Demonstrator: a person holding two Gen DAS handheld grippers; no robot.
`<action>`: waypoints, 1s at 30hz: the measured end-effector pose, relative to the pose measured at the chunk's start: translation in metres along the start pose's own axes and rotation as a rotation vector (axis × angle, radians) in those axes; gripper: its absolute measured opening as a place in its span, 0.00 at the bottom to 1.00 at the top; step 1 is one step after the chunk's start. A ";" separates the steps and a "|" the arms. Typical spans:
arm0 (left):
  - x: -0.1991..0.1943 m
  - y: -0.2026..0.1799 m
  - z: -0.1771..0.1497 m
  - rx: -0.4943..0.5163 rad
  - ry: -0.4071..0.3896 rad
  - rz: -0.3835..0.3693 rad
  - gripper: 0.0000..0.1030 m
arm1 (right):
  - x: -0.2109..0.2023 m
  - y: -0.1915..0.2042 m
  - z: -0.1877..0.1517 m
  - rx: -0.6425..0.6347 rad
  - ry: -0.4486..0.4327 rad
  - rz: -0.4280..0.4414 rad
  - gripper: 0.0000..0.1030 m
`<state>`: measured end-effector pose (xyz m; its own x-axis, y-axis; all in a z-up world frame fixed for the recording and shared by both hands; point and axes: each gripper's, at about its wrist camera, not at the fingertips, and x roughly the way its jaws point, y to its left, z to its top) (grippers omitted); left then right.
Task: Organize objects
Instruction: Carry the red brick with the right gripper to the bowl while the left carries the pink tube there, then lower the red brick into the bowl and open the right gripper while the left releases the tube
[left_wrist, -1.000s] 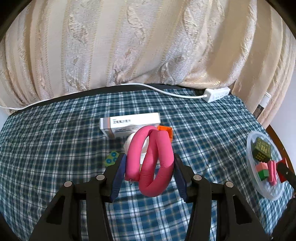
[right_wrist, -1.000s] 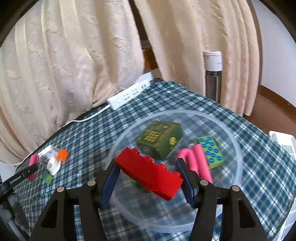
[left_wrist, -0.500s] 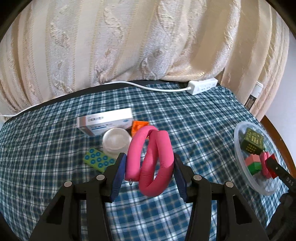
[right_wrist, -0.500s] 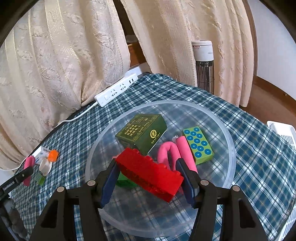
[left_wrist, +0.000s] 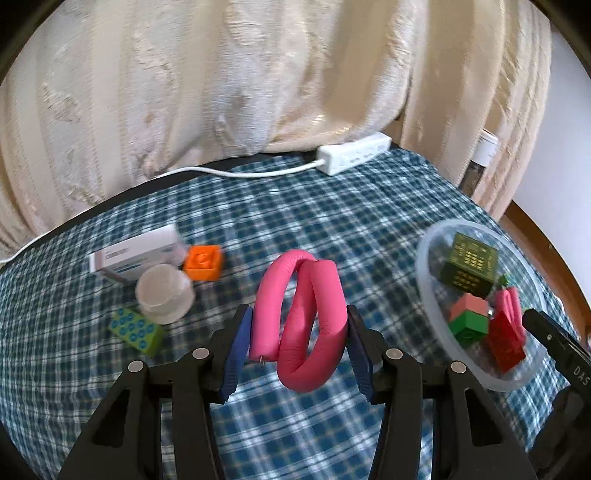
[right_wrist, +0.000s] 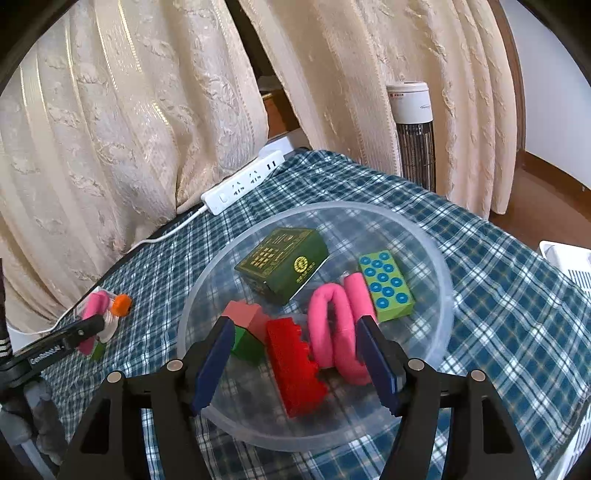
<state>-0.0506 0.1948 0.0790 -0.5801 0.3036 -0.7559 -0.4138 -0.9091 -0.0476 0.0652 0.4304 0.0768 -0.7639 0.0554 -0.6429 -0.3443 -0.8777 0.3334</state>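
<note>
checked tablecloth (left_wrist: 332, 229): blue-and-white, bears everything. clear plastic bowl (right_wrist: 436, 258): holds dark green box (right_wrist: 284, 264), red brick (right_wrist: 295, 373), pink foam loop (right_wrist: 332, 332), dotted green brick (right_wrist: 386, 286), pink-and-green block (right_wrist: 245, 328). right gripper (right_wrist: 295, 365): jaws spread wide over the bowl, empty. left gripper (left_wrist: 297, 350): above the cloth, closed on pink foam curler (left_wrist: 301, 321). medicine box (left_wrist: 138, 253), small clear cup (left_wrist: 164, 291), orange block (left_wrist: 204, 262): grouped on the cloth.

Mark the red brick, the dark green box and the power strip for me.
red brick (right_wrist: 291, 369), right wrist view, on its broad side face.
dark green box (right_wrist: 282, 264), right wrist view, middle of its printed lid.
power strip (left_wrist: 354, 153), left wrist view, middle of its body.
</note>
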 end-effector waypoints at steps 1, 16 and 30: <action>0.001 -0.006 0.001 0.010 0.003 -0.006 0.49 | -0.002 -0.003 0.001 0.006 -0.008 0.003 0.69; 0.029 -0.094 0.013 0.148 0.034 -0.074 0.49 | -0.007 -0.034 0.007 0.056 -0.037 0.034 0.70; 0.050 -0.120 0.022 0.155 0.070 -0.148 0.62 | -0.002 -0.036 0.007 0.055 -0.042 0.049 0.70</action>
<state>-0.0451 0.3247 0.0613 -0.4573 0.4046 -0.7919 -0.5966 -0.7999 -0.0642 0.0749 0.4652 0.0711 -0.8027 0.0338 -0.5954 -0.3341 -0.8525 0.4020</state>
